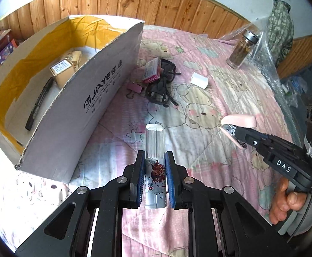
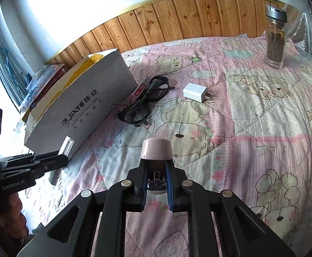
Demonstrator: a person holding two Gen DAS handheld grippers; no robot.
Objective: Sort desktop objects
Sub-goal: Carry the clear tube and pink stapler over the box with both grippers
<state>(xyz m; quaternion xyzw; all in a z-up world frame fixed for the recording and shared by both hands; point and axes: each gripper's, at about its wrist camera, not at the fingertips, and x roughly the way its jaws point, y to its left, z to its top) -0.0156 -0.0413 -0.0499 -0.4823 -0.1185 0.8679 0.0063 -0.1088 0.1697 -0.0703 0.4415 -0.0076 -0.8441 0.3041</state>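
Presently: left gripper (image 1: pixel 155 182) clamped on clear lighter (image 1: pixel 155 147); right gripper (image 2: pixel 157 184) clamped on pink stapler (image 2: pixel 156 150); cardboard box (image 1: pixel 74 98) left of both.

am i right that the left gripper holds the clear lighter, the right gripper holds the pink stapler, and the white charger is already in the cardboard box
Not quite: the white charger lies on the quilt, outside the cardboard box, as the right wrist view shows. The left gripper does hold the clear lighter, the right gripper the pink stapler.

Counted on the bed and in the box

One cardboard box (image 1: pixel 74 115), lighter (image 1: pixel 155 147), stapler (image 2: pixel 156 150), charger (image 2: pixel 194 93), glass jar (image 2: pixel 275 40), pen (image 1: pixel 39 105); sunglasses (image 1: pixel 160 85).
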